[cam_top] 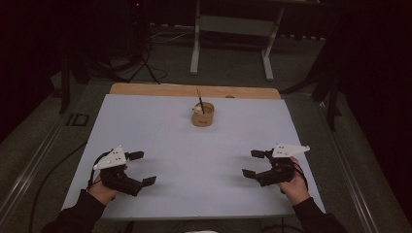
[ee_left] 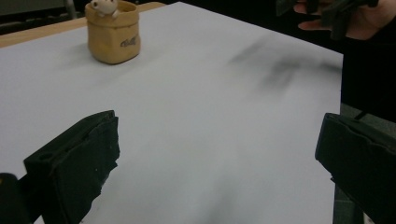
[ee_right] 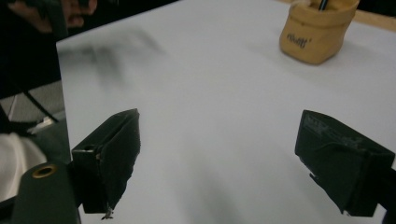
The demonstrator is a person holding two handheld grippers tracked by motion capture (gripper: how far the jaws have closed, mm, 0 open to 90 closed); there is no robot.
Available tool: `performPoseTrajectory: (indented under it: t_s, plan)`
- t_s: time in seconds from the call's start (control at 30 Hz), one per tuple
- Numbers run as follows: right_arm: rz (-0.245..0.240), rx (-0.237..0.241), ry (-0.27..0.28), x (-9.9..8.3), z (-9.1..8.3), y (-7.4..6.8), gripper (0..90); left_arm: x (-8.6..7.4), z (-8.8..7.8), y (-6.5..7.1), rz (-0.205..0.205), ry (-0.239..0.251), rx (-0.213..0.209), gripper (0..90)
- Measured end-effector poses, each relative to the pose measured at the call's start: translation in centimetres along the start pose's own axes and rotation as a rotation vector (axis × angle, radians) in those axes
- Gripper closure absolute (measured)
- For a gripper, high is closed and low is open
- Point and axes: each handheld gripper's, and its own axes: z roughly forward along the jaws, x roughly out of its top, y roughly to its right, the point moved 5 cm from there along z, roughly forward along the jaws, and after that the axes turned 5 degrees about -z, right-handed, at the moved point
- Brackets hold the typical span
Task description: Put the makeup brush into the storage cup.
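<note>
A tan pot (cam_top: pixel 203 115) stands on the pale lavender table (cam_top: pixel 170 141), black tongs (cam_top: pixel 141 168) nearby.

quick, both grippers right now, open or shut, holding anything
Left gripper: open, jaws wide apart, holding nothing.
Right gripper: open, jaws wide apart, holding nothing.

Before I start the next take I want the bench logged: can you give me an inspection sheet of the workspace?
Surface: white sheet on a wooden table, bare in front.
Job's things: tan pot near the far edge, upright, with a dark stick and a small white figure in it.
Clutter: nothing seen.
Tongs: left tongs and right tongs open, empty, above the near part of the sheet, far from the pot.
Cables: one trailing on the floor at left.
Surroundings: dark room; grey frame legs behind the table.
</note>
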Motion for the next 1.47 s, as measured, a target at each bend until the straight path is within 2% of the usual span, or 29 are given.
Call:
performPoseTrajectory:
  t_s: [0.2,0.27,0.43,0.53,0.63,0.8,0.9,1.0,1.27,1.47]
  plan:
    - [-0.016,0.031,-0.004,-1.4,-0.7,-0.5,14.0,-0.8,-1.0,-0.3,-0.014,0.015,0.003,0.5]
    - [-0.022,0.035,-0.007,-1.8,-0.8,-0.5,14.0,-1.1,-1.2,-0.6,-0.014,0.011,0.028,0.5]
    - [-0.039,0.001,-0.011,-2.7,-1.0,-0.4,13.7,-1.6,-1.9,-0.9,-0.021,0.032,0.032,0.5]
    - [-0.041,-0.019,-0.004,-3.1,-1.3,-0.2,13.8,-2.1,-2.1,-1.1,-0.03,0.021,0.037,0.5]
    - [-0.033,-0.028,0.001,-3.5,-1.6,-0.1,14.2,-2.6,-2.3,-1.3,-0.033,0.008,0.058,0.5]
    - [-0.001,-0.064,0.027,-4.0,-2.5,0.4,14.2,-3.4,-2.8,-1.9,-0.072,0.016,0.081,0.5]
    - [-0.003,-0.09,0.014,-4.4,-2.8,0.7,14.2,-3.7,-2.8,-1.9,-0.076,0.008,0.094,0.5]
    - [-0.003,-0.097,0.015,-4.7,-2.9,0.8,14.2,-4.2,-2.6,-2.1,-0.082,-0.005,0.106,1.3]
    - [0.011,-0.082,0.024,-4.9,-2.7,1.0,14.1,-4.8,-2.3,-2.6,-0.099,-0.009,0.139,1.3]
    - [0.009,-0.072,0.017,-4.9,-2.4,0.9,14.2,-5.0,-2.3,-2.6,-0.113,-0.015,0.141,1.3]
